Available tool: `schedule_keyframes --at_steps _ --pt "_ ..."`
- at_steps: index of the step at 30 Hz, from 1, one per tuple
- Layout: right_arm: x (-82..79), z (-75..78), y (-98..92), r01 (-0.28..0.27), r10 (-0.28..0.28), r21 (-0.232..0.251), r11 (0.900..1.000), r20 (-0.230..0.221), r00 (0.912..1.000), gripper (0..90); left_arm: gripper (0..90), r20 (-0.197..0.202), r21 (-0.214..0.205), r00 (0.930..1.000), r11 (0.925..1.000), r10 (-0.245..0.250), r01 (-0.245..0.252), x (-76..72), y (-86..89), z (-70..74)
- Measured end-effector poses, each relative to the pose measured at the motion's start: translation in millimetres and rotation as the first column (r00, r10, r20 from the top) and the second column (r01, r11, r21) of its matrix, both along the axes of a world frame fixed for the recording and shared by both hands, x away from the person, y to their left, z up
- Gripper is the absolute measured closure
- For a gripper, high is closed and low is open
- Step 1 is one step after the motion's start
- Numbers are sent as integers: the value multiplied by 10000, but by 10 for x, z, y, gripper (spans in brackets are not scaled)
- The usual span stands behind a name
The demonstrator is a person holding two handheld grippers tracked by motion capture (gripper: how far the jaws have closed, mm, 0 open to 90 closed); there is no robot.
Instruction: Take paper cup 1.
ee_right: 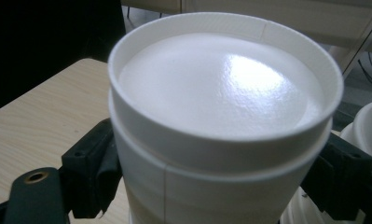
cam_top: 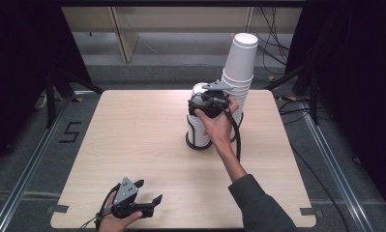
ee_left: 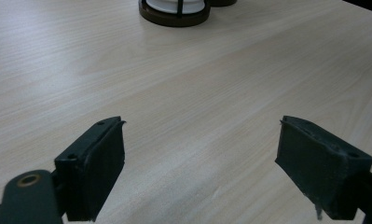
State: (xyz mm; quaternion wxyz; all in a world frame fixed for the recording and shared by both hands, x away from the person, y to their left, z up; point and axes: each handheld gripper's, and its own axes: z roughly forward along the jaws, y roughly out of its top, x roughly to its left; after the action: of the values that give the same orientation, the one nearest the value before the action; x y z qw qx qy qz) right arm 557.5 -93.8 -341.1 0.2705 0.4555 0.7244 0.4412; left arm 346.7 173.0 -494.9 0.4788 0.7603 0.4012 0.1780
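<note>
Nearest the high camera, the left gripper (cam_top: 149, 193) rests at the near edge of the pale wooden table (cam_top: 132, 145), held in the person's left hand (cam_top: 114, 221), its jaws apart and nothing between them. Farther up the table, the right hand (cam_top: 218, 124) holds the right gripper (cam_top: 201, 94) against the top of a short stack of white paper cups (cam_top: 198, 128) that stand upside down in a dark round holder (cam_top: 199, 143). Just behind it rises a taller, leaning stack of cups (cam_top: 239, 67).

Seen along the left gripper's own jaws, the pads (ee_left: 99, 170) stand wide over bare wood, with the dark holder (ee_left: 174, 16) well ahead at the top of that view.

Seen from the right gripper, the topmost cup (ee_right: 221, 116) sits bottom-up between the two black jaws, whose pads (ee_right: 93, 170) press against its sides just below the upturned base rim; the grip looks closed on that cup.

Judging by this, the step in hand is lifting one cup off the short stack. The next move likely calls for a straight upward pull, gentle enough not to crush the thin wall or drag the cup beneath along, and clear of the leaning stack close beside it.
</note>
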Motion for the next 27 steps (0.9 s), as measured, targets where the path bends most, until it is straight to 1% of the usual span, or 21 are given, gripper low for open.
schedule_keyframes --at_steps 1,2,5,6,9,11,12,13,14,15,17,18,20,21,22,24,25,26,27 --pt "6 -6 -2 9 -8 112 9999 -95 10000 171 147 10 -70 10000 10000 21 -21 -1 -9 -5" --pt "12 -3 -8 21 -20 100 9999 -161 9999 176 147 4 -77 10000 10000 22 -22 -3 -10 -6" --pt "18 1 -9 -40 42 110 9999 -118 9999 185 147 4 -70 10000 10000 18 -18 -2 -8 -3" --pt "14 11 -13 -19 22 226 9997 -128 9999 191 147 1 -99 10000 9999 42 -42 0 -14 -5" --pt "2 56 -16 21 -24 297 9996 100 9999 192 147 -19 -93 10000 9999 40 -41 -5 -14 -7" --pt "-3 85 -14 28 -33 323 9995 156 9999 193 147 -23 -97 10000 9999 43 -44 -2 -14 -5" --pt "-22 167 -19 -18 4 414 9991 339 9994 193 147 -31 -85 10000 10000 31 -31 -1 -17 -6" --pt "-29 199 -23 -58 40 439 9990 421 9991 193 147 -35 -38 10000 10000 17 -17 -4 -17 -5" --pt "-49 246 -21 33 -55 492 9988 453 9990 193 147 -51 -29 10000 10000 17 -17 -7 -16 -5" --pt "-49 289 -26 -67 41 431 9990 603 9982 193 147 -15 -70 10000 10000 -15 15 -3 -15 -6" --pt "-76 387 -35 -34 4 322 9995 914 9958 194 147 -18 -83 10000 10000 -22 22 -2 -18 -6" --pt "-91 431 -33 -36 16 205 9998 953 9954 193 147 -18 -83 10000 10000 -22 22 -2 -18 -6" --pt "-114 498 -38 22 -37 127 9999 1139 9935 194 147 -97 59 9999 10000 -69 69 -10 -19 -4" --pt "-114 498 -38 22 -37 127 9999 1139 9935 194 147 -97 59 9999 10000 -69 69 -10 -19 -4" --pt "-127 577 -57 7 -29 174 9998 1290 9916 194 147 -86 -32 9999 9999 -110 110 -3 -27 -9" --pt "-135 601 -62 28 -60 252 9997 1267 9919 194 147 -84 -32 9999 9999 -112 112 -2 -32 -10" --pt "-162 660 -82 -45 -3 348 9994 1364 9907 194 147 -60 -21 9999 9999 -123 123 -6 -32 -11" --pt "-178 675 -86 -77 13 475 9988 1335 9910 194 147 -71 -17 9999 9999 -119 119 -6 -28 -9" --pt "-193 693 -102 -183 115 446 9988 1486 9888 194 147 -75 7 9999 10000 -84 84 -5 -24 -6"
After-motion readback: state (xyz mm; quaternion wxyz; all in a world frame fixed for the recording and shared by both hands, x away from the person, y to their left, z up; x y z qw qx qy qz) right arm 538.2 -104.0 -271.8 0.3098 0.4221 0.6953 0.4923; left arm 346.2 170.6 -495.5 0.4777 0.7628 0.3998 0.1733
